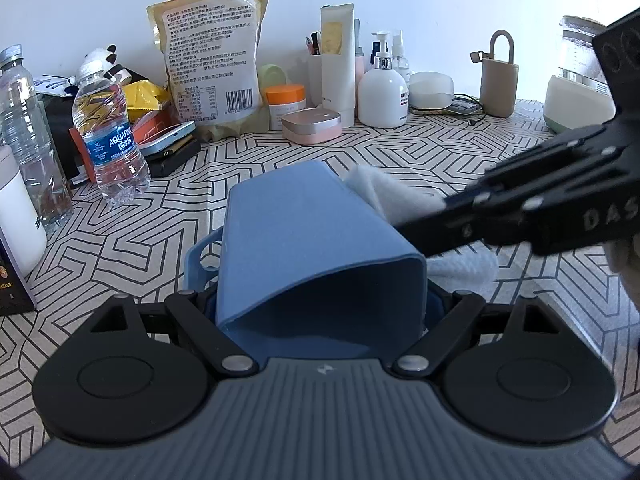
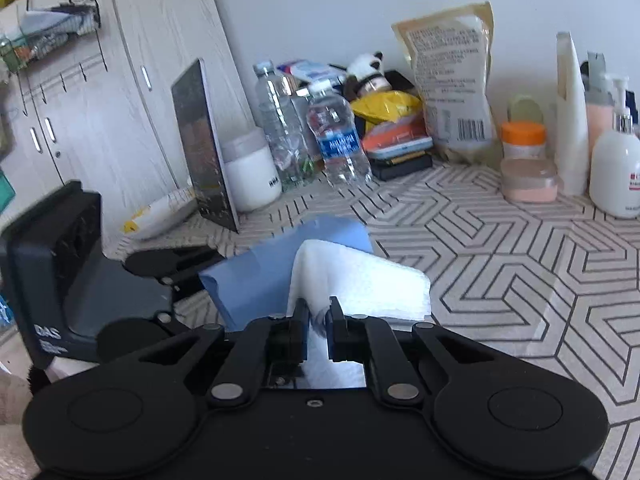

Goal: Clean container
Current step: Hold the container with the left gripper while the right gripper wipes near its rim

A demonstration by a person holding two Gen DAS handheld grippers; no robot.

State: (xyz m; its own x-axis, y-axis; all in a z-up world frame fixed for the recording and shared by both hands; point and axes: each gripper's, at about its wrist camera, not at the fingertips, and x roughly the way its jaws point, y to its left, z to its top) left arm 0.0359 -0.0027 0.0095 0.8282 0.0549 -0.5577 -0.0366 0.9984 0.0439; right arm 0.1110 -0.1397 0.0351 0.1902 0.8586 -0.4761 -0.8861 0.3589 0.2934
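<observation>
I see the blue container (image 1: 316, 248) lying tilted on its side over the near middle of the surface (image 1: 400, 152), its open mouth turned toward my left camera. My left hand-held gripper (image 1: 324, 308) has its fingers clamped against the two sides of the container near the mouth, holding it. My right hand-held gripper (image 2: 318, 320) is closed on a folded white cloth (image 2: 360, 284), which presses against the container's outer wall on its right side. In the left view the right hand-held gripper reaches in from the right edge, with the cloth touching the blue wall.

Farther back, toward the far edge by the wall, stand an Aquafina water bottle (image 1: 110, 140), a large food pouch (image 1: 212, 56), an orange-lidded jar (image 1: 286, 104), a pink case (image 1: 312, 125) and a white pump bottle (image 1: 382, 92). A dark mirror (image 2: 204, 148) leans upright at the left in the right view.
</observation>
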